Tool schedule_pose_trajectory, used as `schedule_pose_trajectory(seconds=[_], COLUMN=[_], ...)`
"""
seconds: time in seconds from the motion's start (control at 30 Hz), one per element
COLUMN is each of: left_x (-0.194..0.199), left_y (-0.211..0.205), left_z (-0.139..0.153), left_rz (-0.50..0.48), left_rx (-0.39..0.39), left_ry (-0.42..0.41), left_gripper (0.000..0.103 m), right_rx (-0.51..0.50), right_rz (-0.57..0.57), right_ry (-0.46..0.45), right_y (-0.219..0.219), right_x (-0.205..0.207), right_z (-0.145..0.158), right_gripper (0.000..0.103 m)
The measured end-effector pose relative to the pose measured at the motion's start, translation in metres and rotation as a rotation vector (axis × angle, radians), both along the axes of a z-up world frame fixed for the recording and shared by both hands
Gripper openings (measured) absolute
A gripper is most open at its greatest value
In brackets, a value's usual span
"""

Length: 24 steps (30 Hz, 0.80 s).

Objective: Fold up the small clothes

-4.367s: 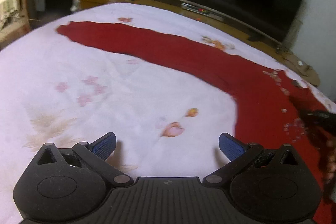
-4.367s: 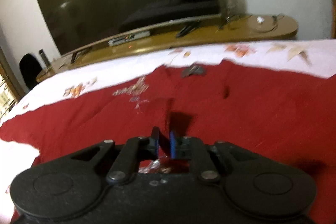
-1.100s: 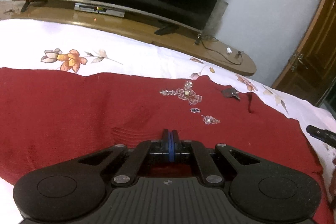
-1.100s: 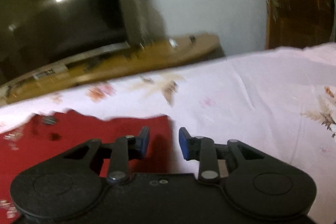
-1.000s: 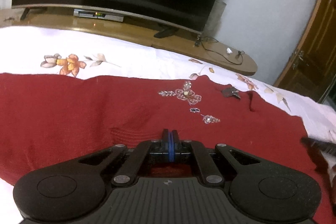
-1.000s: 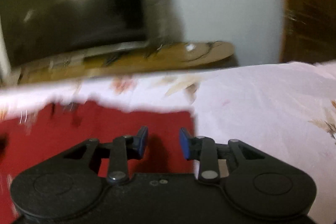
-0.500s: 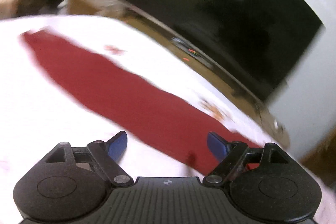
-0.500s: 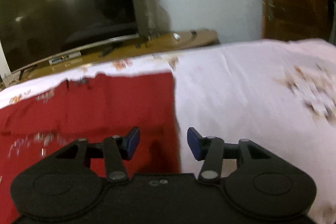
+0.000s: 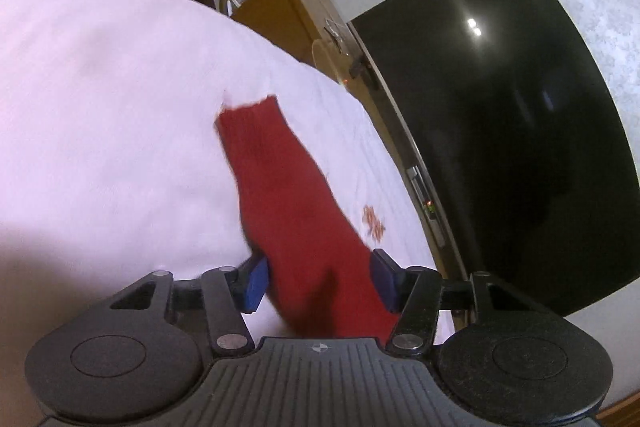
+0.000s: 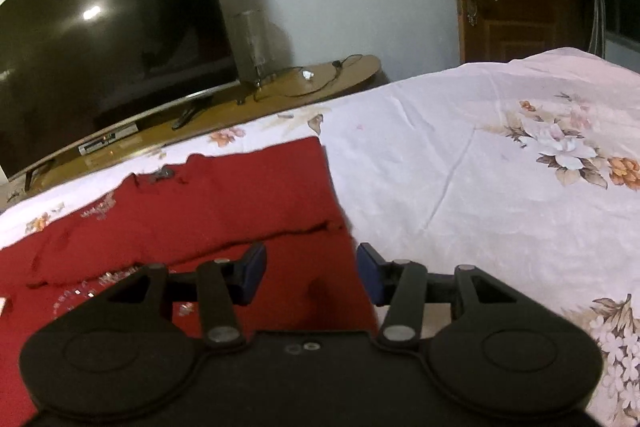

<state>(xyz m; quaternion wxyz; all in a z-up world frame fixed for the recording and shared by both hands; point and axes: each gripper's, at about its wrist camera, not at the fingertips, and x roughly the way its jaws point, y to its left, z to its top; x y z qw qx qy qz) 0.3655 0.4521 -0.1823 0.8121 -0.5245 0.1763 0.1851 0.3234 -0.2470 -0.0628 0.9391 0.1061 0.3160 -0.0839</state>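
between both jaws, red garment (image 9: pixel 296 211)

No legible text anywhere.

The left gripper (image 9: pixel 318 277), having let go of the red garment (image 9: pixel 288 195), is swinging over to its sleeve, jaws narrowing again around the cloth. The right gripper (image 10: pixel 310 273) is standing wider over the folded hem.

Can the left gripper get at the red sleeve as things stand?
Probably yes: the red sleeve already runs between the left gripper's parted fingers, which have just been closing, with only bedsheet around it.
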Motion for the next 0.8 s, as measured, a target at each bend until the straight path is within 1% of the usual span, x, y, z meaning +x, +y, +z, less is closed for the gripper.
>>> schedule_pose_trajectory(seconds=[0.07, 0.13, 0.17, 0.2, 0.23, 0.27, 0.3, 0.33, 0.4, 0.5, 0.63, 0.73, 0.8], left_x=[0.007, 0.014, 0.017, 0.016, 0.02, 0.022, 0.022, 0.021, 0.024, 0.043, 0.072, 0.088, 0.097], left_y=[0.008, 0.012, 0.013, 0.017, 0.017, 0.019, 0.019, 0.014, 0.0, -0.043, -0.122, -0.183, -0.223], left_z=[0.0, 0.001, 0.002, 0.004, 0.005, 0.004, 0.005, 0.011, 0.027, 0.055, 0.085, 0.096, 0.098], left_rz=[-0.004, -0.015, -0.017, -0.019, -0.021, -0.016, -0.007, -0.006, -0.034, -0.129, -0.298, -0.403, -0.462], left_rx=[-0.001, 0.019, 0.034, 0.055, 0.081, 0.077, 0.058, 0.067, 0.122, 0.195, 0.28, 0.342, 0.374], left_ry=[-0.001, 0.005, 0.013, 0.033, 0.078, 0.108, 0.098, 0.06, 0.014, -0.048, -0.112, -0.125, -0.123], left_gripper=[0.056, 0.056, 0.052, 0.037, 0.024, 0.004, 0.004, 0.004, 0.004, 0.004, 0.005, 0.005, 0.005], right_rx=[0.001, 0.0, -0.002, -0.004, -0.005, -0.004, -0.003, -0.003, -0.003, 0.006, 0.02, 0.029, 0.028], right_rz=[-0.012, -0.021, -0.024, -0.027, -0.03, -0.033, -0.037, -0.04, -0.051, -0.061, -0.064, -0.063, -0.067], right_ry=[-0.001, 0.001, 0.003, 0.006, 0.008, 0.007, 0.007, 0.006, 0.001, 0.0, -0.001, -0.001, -0.004], right_y=[0.001, 0.001, 0.001, 0.0, -0.001, -0.002, -0.004, -0.005, -0.01, -0.018, -0.025, -0.03, -0.036], right_x=[-0.002, -0.004, -0.005, -0.006, -0.008, -0.009, -0.011, -0.012, -0.015, -0.017, -0.018, -0.02, -0.023], right_z=[0.003, 0.004, 0.004, 0.004, 0.005, 0.005, 0.006, 0.006, 0.007, 0.006, 0.002, 0.0, -0.001], right_gripper=[0.049, 0.049, 0.049, 0.049, 0.049, 0.049, 0.049, 0.049, 0.049, 0.049, 0.049, 0.049, 0.049])
